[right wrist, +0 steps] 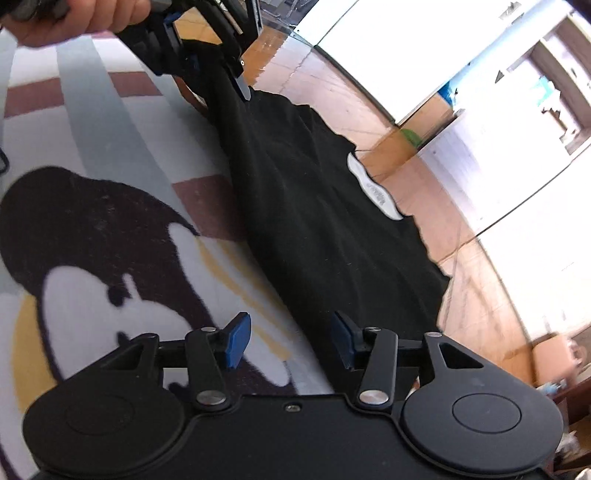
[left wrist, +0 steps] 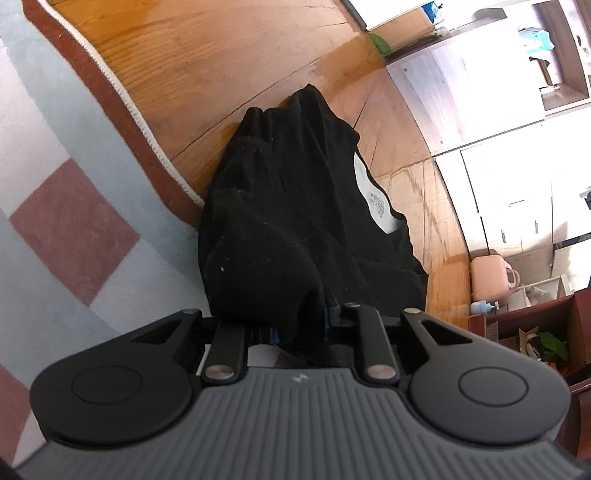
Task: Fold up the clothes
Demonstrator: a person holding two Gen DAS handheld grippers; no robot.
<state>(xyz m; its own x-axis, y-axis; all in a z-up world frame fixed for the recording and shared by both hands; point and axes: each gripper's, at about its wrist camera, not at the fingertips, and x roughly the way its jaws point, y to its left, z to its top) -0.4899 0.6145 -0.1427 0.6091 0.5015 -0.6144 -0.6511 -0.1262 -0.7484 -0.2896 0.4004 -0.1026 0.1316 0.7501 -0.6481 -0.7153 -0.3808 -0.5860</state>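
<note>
A black garment point(left wrist: 295, 206) with a white neck label point(left wrist: 373, 192) lies half on the rug, half on the wooden floor. My left gripper point(left wrist: 301, 328) is shut on a bunched fold of it, lifting that end. In the right wrist view the same garment point(right wrist: 325, 221) spreads out flat, label point(right wrist: 376, 192) at its far edge. The left gripper point(right wrist: 229, 77), held by a hand point(right wrist: 74, 18), pinches its far corner. My right gripper point(right wrist: 290, 341) stands open just above the rug, its right pad point(right wrist: 341, 339) at the garment's near edge, nothing between the pads.
A patterned rug point(right wrist: 110, 221) with a brown border point(left wrist: 122, 110) covers the left side. The wooden floor point(left wrist: 192, 66) runs to the right, up to white cabinets point(left wrist: 517, 203). A pink container point(left wrist: 487, 277) and a dark wooden shelf point(left wrist: 535, 332) stand at the right.
</note>
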